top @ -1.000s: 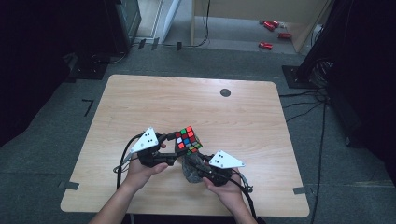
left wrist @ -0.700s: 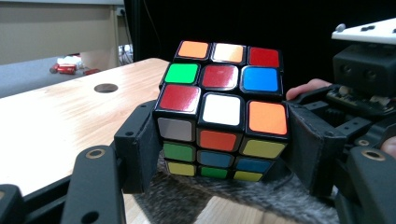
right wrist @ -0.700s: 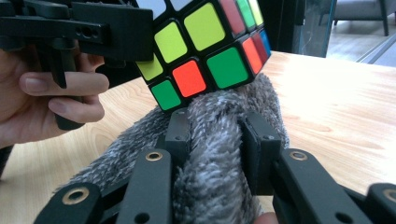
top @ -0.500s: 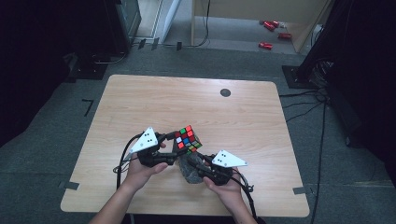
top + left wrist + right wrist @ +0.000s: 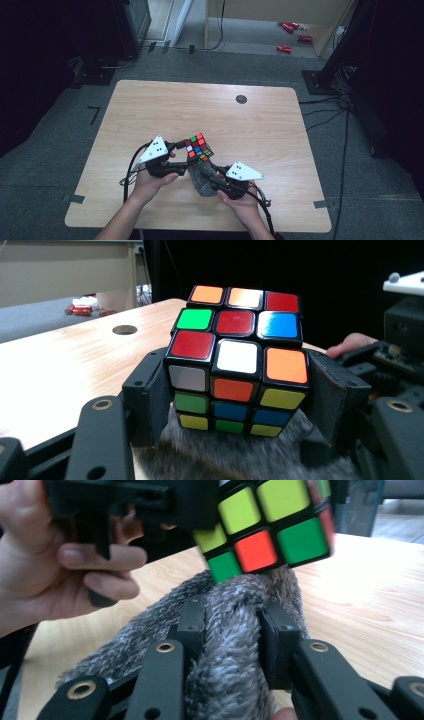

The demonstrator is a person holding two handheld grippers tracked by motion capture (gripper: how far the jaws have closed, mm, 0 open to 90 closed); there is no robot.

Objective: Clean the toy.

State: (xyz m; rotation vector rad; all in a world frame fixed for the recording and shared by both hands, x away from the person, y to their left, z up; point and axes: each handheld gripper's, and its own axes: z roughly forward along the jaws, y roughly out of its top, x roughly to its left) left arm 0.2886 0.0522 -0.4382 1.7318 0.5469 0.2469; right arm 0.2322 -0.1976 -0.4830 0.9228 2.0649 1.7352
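Looking down from the high view, the left gripper [image 5: 184,152] holds a puzzle cube [image 5: 198,148] just above the near middle of the wooden table [image 5: 250,130]; the right gripper [image 5: 209,176] comes in from the other side, pinching a grey fuzzy cloth [image 5: 199,181] that sits right under the cube; the person's left hand [image 5: 150,181] and right hand [image 5: 245,204] wrap the gripper handles; a small dark hole [image 5: 241,99] marks the far part of the table.

In the left gripper view, the two black jaws are clamped on opposite sides of the cube [image 5: 237,365], which is tilted with a scrambled face toward the camera; the cloth [image 5: 240,455] touches its underside.

In the right gripper view, the jaws are closed tight on a fold of the cloth [image 5: 230,630]; the top of the cloth presses against the lower corner of the cube [image 5: 265,525]; the left hand [image 5: 55,565] grips its handle just beside.
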